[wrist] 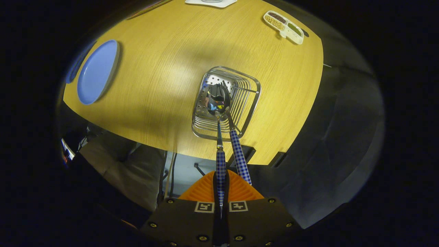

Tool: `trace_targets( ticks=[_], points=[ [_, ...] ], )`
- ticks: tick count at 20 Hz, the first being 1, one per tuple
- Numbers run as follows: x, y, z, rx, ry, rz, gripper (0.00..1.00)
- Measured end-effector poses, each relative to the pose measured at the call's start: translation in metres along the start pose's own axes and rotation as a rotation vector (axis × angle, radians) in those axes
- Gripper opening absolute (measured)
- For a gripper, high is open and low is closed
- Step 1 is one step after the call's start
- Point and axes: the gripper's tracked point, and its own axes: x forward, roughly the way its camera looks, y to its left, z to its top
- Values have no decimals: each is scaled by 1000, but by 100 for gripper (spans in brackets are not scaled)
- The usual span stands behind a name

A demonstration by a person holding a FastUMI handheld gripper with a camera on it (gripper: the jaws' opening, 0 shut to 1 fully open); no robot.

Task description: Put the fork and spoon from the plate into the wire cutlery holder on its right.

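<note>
Gripper view looks straight down on the wooden table (164, 89), with the blue plate (97, 71) lying bare at the left and well apart from the wire cutlery holder (248, 103) to its right. A small divided dish (284, 22) of grains sits at the far edge. Inside the holder, the fork (237, 151) already stands, its checked handle leaning just beside the tool. The spoon (220, 161) hangs bowl-down, its bowl within the holder's rim, and the gripper (221, 190) is closed tight on its checked handle, both fingers pressing. To my eye this is the lowering of the spoon: keep the handle upright, sink it until the bowl meets the perforated floor, steer clear of the fork's tines, then part the fingers only a little so nothing tips.
</note>
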Motion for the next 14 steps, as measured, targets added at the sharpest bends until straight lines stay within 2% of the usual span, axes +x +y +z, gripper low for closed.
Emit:
trace_targets(
  ticks=[5,8,11,12,13,14],
  points=[
    [4,-2,13,-28,10,-14,1],
    [-1,-6,19,-29,-8,-21,10],
    [-6,-8,21,-21,-39,-25,11],
    [-9,-10,22,-19,-58,-30,24],
    [-12,-9,24,-13,-81,-24,30],
    [-18,-6,25,-1,-102,-10,50]
  ],
)
